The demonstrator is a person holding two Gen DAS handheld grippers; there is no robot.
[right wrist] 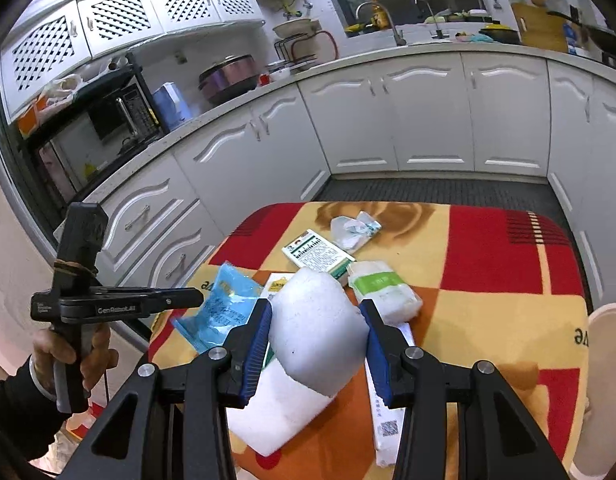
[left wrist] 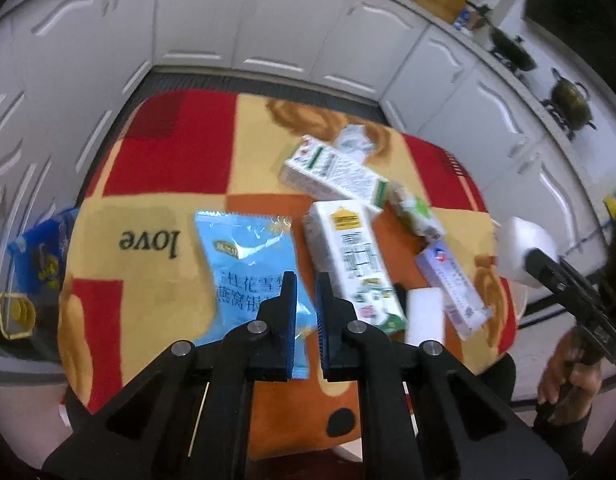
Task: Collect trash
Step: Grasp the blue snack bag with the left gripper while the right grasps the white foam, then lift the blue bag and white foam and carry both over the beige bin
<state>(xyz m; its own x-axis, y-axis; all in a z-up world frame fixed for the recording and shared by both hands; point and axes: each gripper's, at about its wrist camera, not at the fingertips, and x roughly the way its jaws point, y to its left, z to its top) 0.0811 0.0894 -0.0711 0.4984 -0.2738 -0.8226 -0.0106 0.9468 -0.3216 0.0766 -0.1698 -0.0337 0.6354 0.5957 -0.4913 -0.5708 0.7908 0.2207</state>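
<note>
Approx 3 cartons (left wrist: 350, 264), 1 blue packet (left wrist: 248, 264) — blurry.

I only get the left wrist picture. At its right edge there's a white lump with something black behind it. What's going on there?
Observer: In the right wrist view the white lump is squeezed in the right claw, lifted above the table.
Operator: And my own claw, is it carrying anything?
Observer: Seen from the side, the left claw is shut and nothing hangs from it. The blue packet lies flat on the table.
Operator: What's in the room that I can't see?
Observer: A microwave sits on a black rack beside the counter.
</note>
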